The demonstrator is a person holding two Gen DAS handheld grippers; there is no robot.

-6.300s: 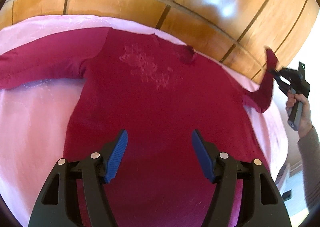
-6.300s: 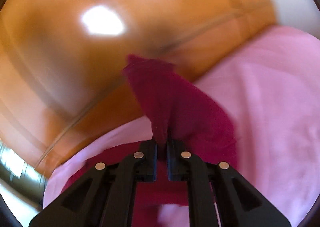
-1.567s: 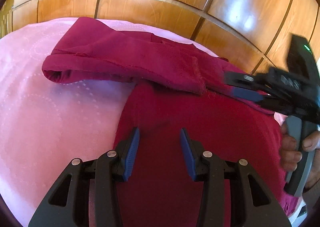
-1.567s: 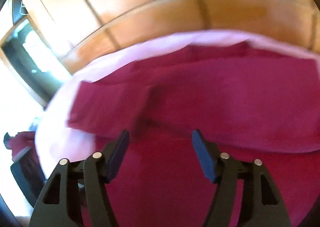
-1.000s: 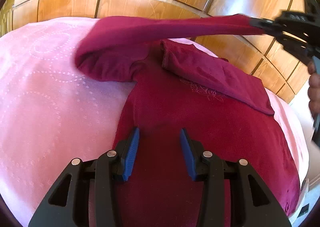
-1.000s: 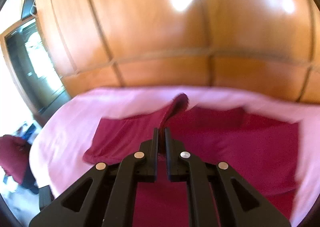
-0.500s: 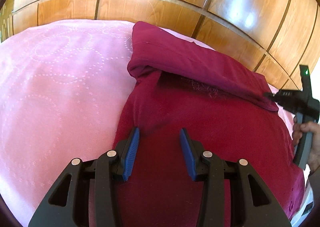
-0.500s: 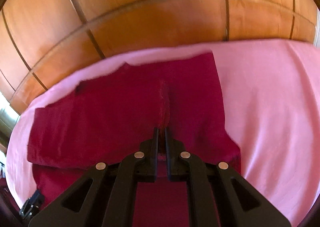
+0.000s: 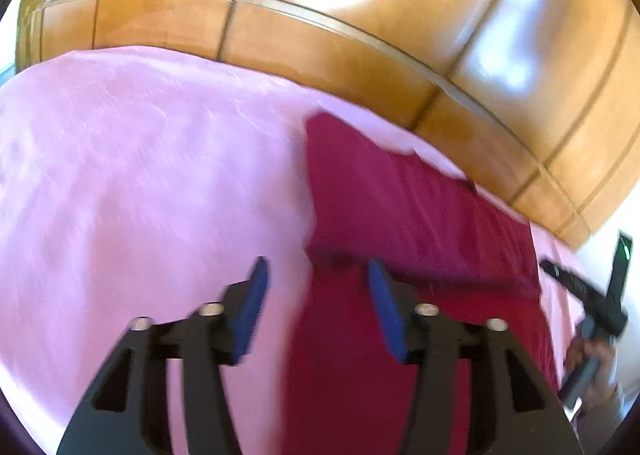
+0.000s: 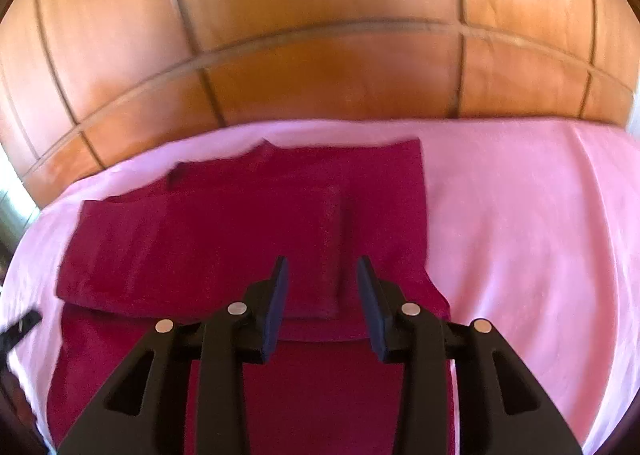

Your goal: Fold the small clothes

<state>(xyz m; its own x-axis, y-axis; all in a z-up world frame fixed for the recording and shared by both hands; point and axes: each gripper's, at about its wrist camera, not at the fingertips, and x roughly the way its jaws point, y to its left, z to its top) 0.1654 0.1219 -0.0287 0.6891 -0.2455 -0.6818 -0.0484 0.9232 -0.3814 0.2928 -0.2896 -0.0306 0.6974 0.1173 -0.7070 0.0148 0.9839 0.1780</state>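
Left tongs (image 9: 316,275) just opened wider — empty, over maroon top (image 9: 420,215) edge on pink cover (image 9: 140,175).

Matt crimson knit garment (image 10: 248,223), soft pink cloth cover (image 10: 520,223), glossy wood panels (image 10: 320,67)

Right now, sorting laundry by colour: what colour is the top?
Dark crimson red top, clearest in the right wrist view.

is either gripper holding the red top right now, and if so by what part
Nothing is held. The right gripper has just been opening and hangs above the sleeve folded across the dark red top. The left gripper is open too, empty.
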